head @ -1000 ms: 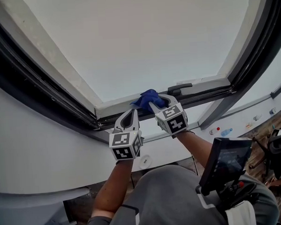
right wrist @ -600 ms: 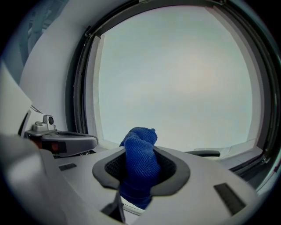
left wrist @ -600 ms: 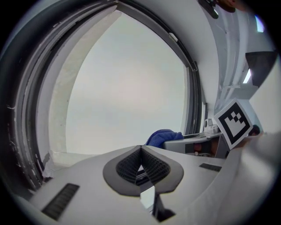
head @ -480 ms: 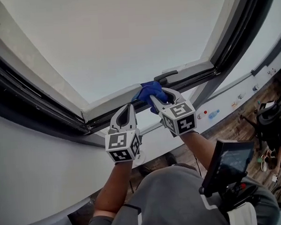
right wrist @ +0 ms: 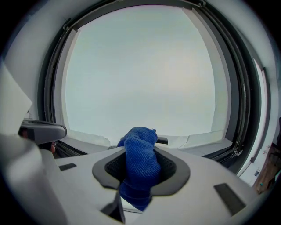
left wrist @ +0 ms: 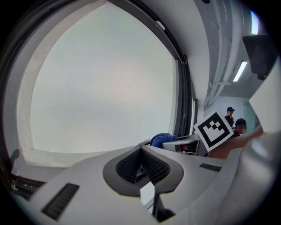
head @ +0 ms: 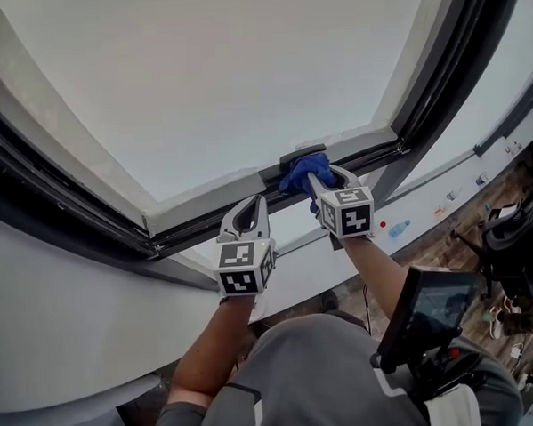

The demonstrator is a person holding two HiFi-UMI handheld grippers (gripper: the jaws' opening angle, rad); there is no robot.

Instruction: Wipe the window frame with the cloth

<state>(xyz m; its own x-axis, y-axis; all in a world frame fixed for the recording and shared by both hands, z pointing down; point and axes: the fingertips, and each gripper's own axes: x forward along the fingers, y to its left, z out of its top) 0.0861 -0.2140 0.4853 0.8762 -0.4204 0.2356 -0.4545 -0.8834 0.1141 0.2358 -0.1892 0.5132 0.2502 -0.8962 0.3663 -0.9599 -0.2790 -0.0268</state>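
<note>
Slid rightward along the window frame [head: 203, 195], pressing cloth [head: 300, 168] onto its bottom rail with right gripper [head: 313, 175]; left gripper [head: 255, 203] just below the frame. Left gripper view: pinched together, empty. Right gripper view: clamped on cloth, against the frame.

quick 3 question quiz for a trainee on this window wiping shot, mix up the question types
1. True or false: the left gripper holds the cloth.
2. Where is the cloth? A) at the lower rail of the window frame, by the dark handle; B) on the glass near the top corner; C) draped over the person's arm.
3. Fill in: the left gripper's jaws are ___, with nothing between them.

Key: 1 false, the right gripper is shut on it. 2 A. 3 together.
</note>
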